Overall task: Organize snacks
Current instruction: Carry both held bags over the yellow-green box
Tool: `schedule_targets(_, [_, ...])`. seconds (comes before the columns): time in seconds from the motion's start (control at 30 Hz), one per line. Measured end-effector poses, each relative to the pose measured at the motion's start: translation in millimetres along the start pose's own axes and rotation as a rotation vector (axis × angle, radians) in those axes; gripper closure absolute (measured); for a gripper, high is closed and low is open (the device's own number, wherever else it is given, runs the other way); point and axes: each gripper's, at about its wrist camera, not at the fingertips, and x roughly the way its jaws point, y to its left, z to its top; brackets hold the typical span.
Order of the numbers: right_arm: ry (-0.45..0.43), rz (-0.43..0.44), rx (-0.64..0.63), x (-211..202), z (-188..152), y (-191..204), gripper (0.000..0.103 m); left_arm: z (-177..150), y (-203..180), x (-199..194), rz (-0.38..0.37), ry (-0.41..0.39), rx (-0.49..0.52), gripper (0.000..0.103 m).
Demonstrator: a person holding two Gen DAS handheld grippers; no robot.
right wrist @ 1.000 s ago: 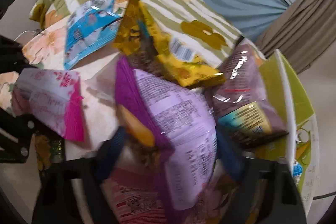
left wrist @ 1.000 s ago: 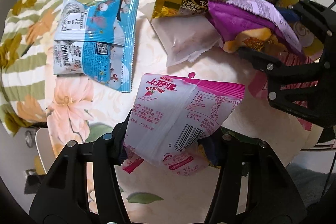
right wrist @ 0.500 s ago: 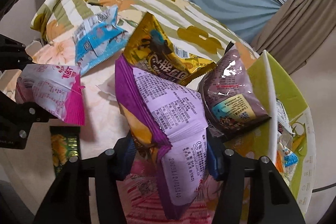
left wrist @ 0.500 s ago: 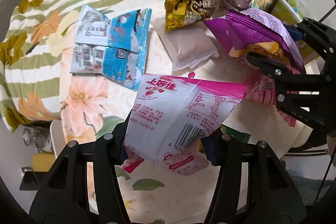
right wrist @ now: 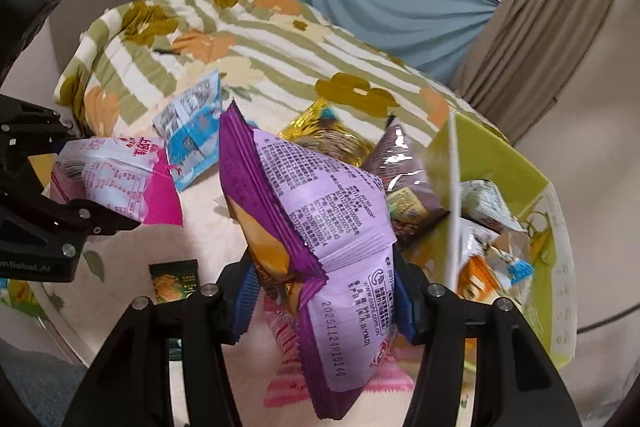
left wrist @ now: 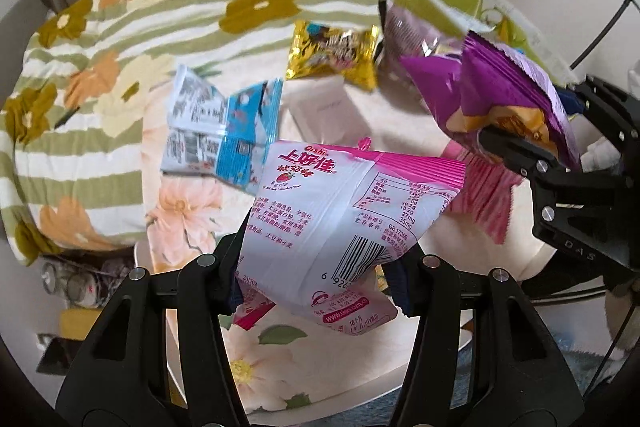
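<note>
My left gripper (left wrist: 320, 275) is shut on a pink and white snack bag (left wrist: 340, 211) and holds it above the table; the bag also shows at the left of the right wrist view (right wrist: 120, 183). My right gripper (right wrist: 324, 291) is shut on a purple snack bag (right wrist: 320, 219), lifted above the table; it shows at the right of the left wrist view (left wrist: 504, 95). A lime-green box (right wrist: 516, 163) with several snacks inside stands to the right.
On the floral tablecloth (left wrist: 160, 23) lie a blue and white bag (left wrist: 224, 127), a gold bag (left wrist: 332, 51), a mauve bag (right wrist: 400, 167), a pink striped bag (right wrist: 288, 339), a small dark green packet (right wrist: 174, 281) and a pale pouch (left wrist: 328, 115).
Both grippers have risen and pulled back with their bags. The purple bag has come up off the pile, and more of the green box shows.
</note>
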Motion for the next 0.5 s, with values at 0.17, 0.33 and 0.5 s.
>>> schedule_targets(0.17, [-0.025,-0.02,0.08,-24,5,-8,0.051,13,-6,-21,-0.025,-0.058,0.032,0.051])
schedule_targets(0.33, [-0.052,-0.026,0.165,-46,8,-20,0.051,33,-18,-41,-0.054,-0.115,0.086,0.051])
schedule_targets(0.5, [-0.095,-0.035,0.242,-71,12,-44,0.051,60,-40,-57,-0.056,-0.175,0.144,0.051])
